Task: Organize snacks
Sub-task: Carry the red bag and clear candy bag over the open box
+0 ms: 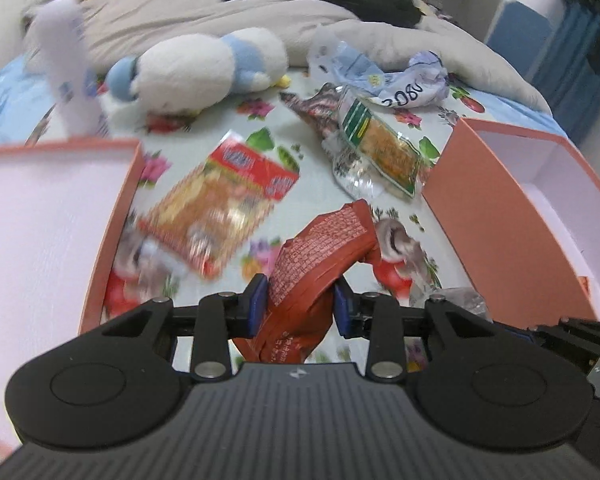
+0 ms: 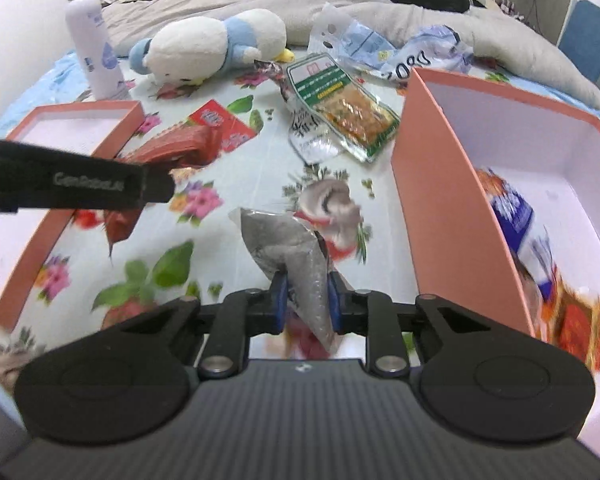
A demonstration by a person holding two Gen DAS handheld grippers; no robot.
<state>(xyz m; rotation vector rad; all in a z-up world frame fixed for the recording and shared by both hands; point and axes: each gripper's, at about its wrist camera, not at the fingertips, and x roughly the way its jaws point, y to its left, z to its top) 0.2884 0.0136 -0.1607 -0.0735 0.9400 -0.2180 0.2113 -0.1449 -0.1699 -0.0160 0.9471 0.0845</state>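
You are gripping a dark red snack packet (image 1: 316,256) between the blue pads of your left gripper (image 1: 300,304); the jaws are standing partly closed, pinching the crumpled wrapper, which is sticking up and forward over the flowered sheet (image 1: 260,128). Your right gripper (image 2: 306,304) is clamping a clear pouch of grey grains (image 2: 296,256), its jaws narrower, the pouch rising between the pads.

On the sheet between the two boxes, a red and yellow snack bag (image 1: 224,196) is lying flat near the left box (image 1: 112,220), and a green-edged packet of orange strips (image 1: 384,148) is resting on other clear wrappers close to the right box (image 1: 496,216). The right box is already holding a blue and orange bag (image 2: 540,248) against its near wall. The left box is showing only its pale inside.

Farther back, a white and blue plush toy (image 2: 216,44) is lying on its side, a white spray can (image 2: 94,48) is standing upright, and a crumpled plastic bag (image 2: 400,48) is sitting before the grey blanket (image 2: 520,40).
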